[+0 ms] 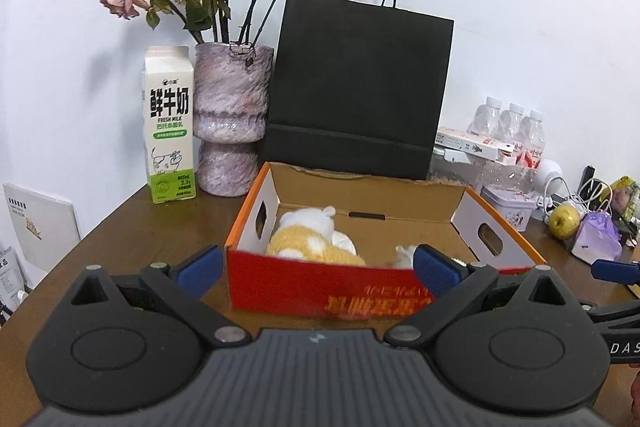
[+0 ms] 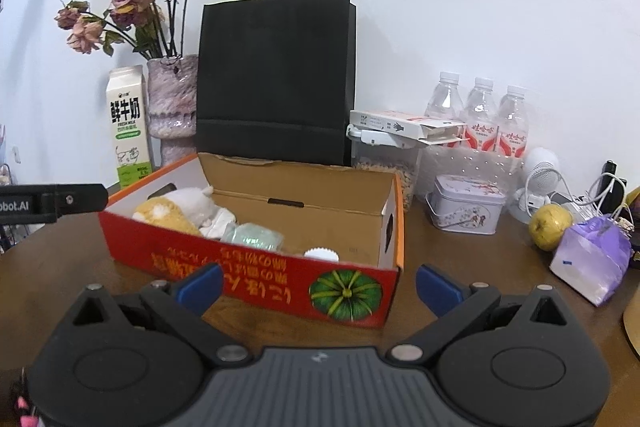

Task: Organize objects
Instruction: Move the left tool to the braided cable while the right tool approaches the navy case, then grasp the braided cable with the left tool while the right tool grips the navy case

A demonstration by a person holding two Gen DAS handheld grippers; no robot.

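A red and orange cardboard box (image 1: 320, 291) (image 2: 256, 273) stands open on the wooden table. Inside lie a yellow and white plush toy (image 1: 310, 241) (image 2: 176, 213), a pale green packet (image 2: 252, 235) and a white scalloped lid (image 2: 321, 254). My left gripper (image 1: 318, 271) is open and empty, its blue pads on either side of the box's near wall. My right gripper (image 2: 318, 287) is open and empty, just in front of the box's near right corner. A blue fingertip of the right gripper (image 1: 614, 270) shows at the far right of the left wrist view.
Behind the box stand a black paper bag (image 1: 360, 87) (image 2: 276, 79), a pink vase of dried roses (image 1: 230, 119) and a milk carton (image 1: 170, 127). At the right are water bottles (image 2: 480, 115), a small tin (image 2: 466, 205), a yellow-green apple (image 2: 550, 225) and a purple pouch (image 2: 592, 261).
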